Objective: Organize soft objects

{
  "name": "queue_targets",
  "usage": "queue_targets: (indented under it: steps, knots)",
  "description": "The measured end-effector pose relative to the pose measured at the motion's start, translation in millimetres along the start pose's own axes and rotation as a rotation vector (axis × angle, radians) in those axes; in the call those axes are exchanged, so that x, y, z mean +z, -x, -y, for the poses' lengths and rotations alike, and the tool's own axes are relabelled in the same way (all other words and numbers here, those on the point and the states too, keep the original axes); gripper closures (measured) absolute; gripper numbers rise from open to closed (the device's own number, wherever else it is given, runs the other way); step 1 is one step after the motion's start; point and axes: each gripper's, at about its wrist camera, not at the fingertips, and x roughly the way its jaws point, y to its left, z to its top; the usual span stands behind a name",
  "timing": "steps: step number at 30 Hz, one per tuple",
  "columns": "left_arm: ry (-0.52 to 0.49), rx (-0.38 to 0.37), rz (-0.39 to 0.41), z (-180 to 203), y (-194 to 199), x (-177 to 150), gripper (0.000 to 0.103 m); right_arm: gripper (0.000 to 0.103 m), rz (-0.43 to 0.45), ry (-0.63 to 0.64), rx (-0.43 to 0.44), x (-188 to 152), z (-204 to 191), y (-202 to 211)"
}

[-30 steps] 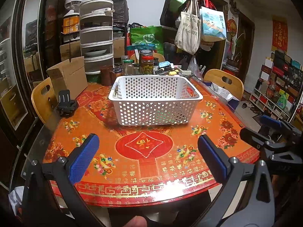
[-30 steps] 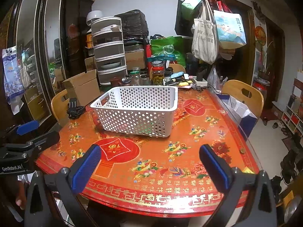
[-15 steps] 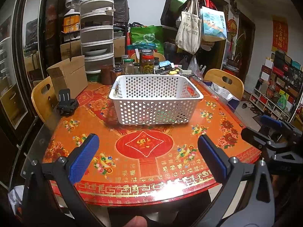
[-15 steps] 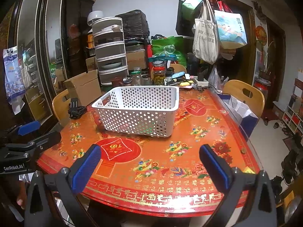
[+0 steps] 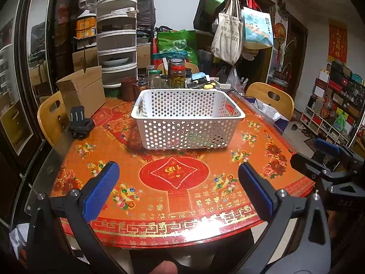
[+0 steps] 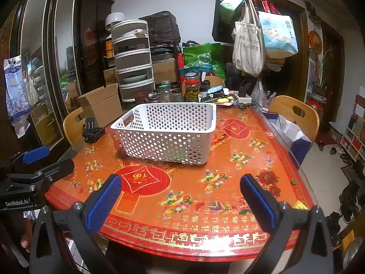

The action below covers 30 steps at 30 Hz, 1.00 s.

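A white perforated plastic basket (image 5: 187, 123) stands mid-table on the red and orange patterned table (image 5: 178, 194); it also shows in the right wrist view (image 6: 166, 134). Colours show faintly through its holes; what lies inside is hidden. My left gripper (image 5: 178, 189) is open and empty, held above the table's near edge. My right gripper (image 6: 180, 196) is open and empty, also at the near edge, to the right of the left one. The right gripper shows in the left wrist view (image 5: 328, 157); the left gripper shows in the right wrist view (image 6: 34, 164).
A black clip-like mount (image 5: 79, 123) lies at the table's left. A cardboard box (image 5: 82, 93), jars (image 5: 176, 74) and a stacked food cover (image 5: 117, 43) crowd the far side. Wooden chairs (image 5: 270, 98) stand around. Bags hang on a coat rack (image 5: 230, 34).
Both views have drifted very slightly; the basket sits a touch lower and nearer in frame. Both grippers stay open and empty.
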Motion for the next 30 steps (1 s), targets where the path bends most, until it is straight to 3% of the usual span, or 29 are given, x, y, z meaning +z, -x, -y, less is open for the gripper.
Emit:
queue_targets:
  steps: [30]
  knots:
    - [0.0, -0.015, 0.003, 7.6, -5.0, -14.1, 0.0, 0.0, -0.016, -0.001, 0.005, -7.2, -1.4, -6.2]
